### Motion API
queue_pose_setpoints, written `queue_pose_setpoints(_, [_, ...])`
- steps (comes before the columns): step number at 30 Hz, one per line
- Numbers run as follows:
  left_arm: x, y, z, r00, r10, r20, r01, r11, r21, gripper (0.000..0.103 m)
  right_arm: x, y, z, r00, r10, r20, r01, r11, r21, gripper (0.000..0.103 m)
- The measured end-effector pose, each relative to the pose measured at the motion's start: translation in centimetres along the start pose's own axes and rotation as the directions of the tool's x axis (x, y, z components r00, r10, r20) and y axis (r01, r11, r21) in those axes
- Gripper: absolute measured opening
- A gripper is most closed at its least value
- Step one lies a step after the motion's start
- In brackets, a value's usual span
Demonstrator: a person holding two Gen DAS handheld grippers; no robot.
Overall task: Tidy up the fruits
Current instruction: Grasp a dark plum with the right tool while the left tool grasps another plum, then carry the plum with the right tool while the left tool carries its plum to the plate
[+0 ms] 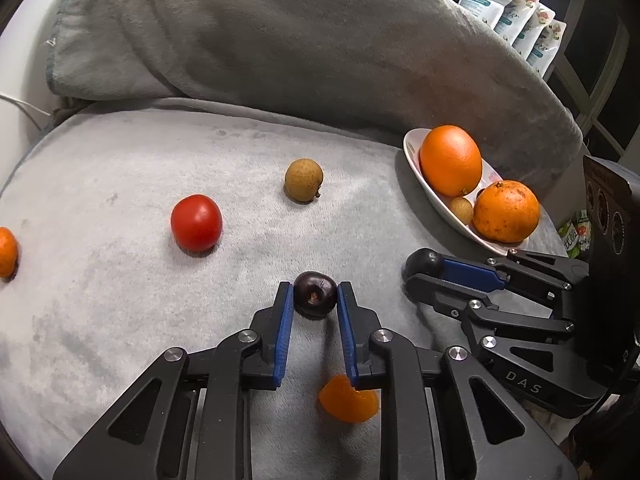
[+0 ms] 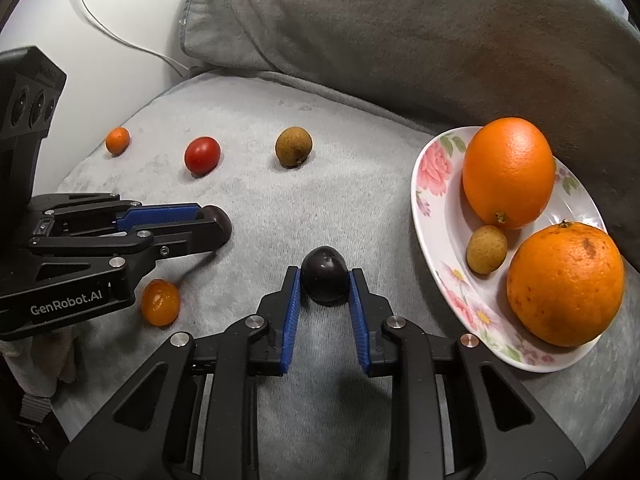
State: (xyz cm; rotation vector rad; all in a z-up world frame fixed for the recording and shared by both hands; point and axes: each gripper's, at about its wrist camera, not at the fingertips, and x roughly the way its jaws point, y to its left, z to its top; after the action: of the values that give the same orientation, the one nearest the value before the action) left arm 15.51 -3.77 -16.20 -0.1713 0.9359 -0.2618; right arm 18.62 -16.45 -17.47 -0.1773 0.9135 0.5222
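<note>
1. A dark purple round fruit [image 1: 315, 298] with glossy skin is clamped between the blue-padded fingers of the left gripper [image 1: 314, 286], low over or resting on the pale grey plush blanket [image 1: 120, 320]. Which of the two cannot be told.
2. A second dark purple round fruit [image 2: 324, 282] is gripped in the same way by the right gripper [image 2: 325, 272], whose pads are pressed against both its sides. It is held near the white flower-patterned plate [image 2: 424, 200].
3. The plate is already loaded with a large smooth orange [image 2: 508, 172], a rougher speckled orange [image 2: 564, 284] and a small tan longan [image 2: 486, 249] between them.
4. The step in hand is judged to be carrying, with both dark fruits grasped but neither yet delivered.
5. Next, a lift and a short move to the plate are called for. The bare patch left of the oranges seems the easiest landing place, and a gentle release is advised so that nothing rolls off the shallow rim.
6. On the blanket are seen a loose tan longan [image 1: 303, 180], a red cherry tomato [image 1: 196, 222] and a glossy orange kumquat [image 2: 160, 302] under the left gripper.
7. A small orange citrus [image 1: 6, 252] is cut off at the frame edge in the left wrist view, and the plate's far rim is hidden behind the oranges.
8. A rumpled grey pillow [image 1: 280, 40] is seen behind.
</note>
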Motion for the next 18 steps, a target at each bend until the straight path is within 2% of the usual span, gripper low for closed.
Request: queue_pose_setpoints(18, [-2.8,-1.8,1.2,0.996,-0.051,0.068,0.051,0.999,0.004,0.02,-6.2,-2.3,-0.4,0.993,0.032,0.115,-0.039,0.998,0.059,0.025])
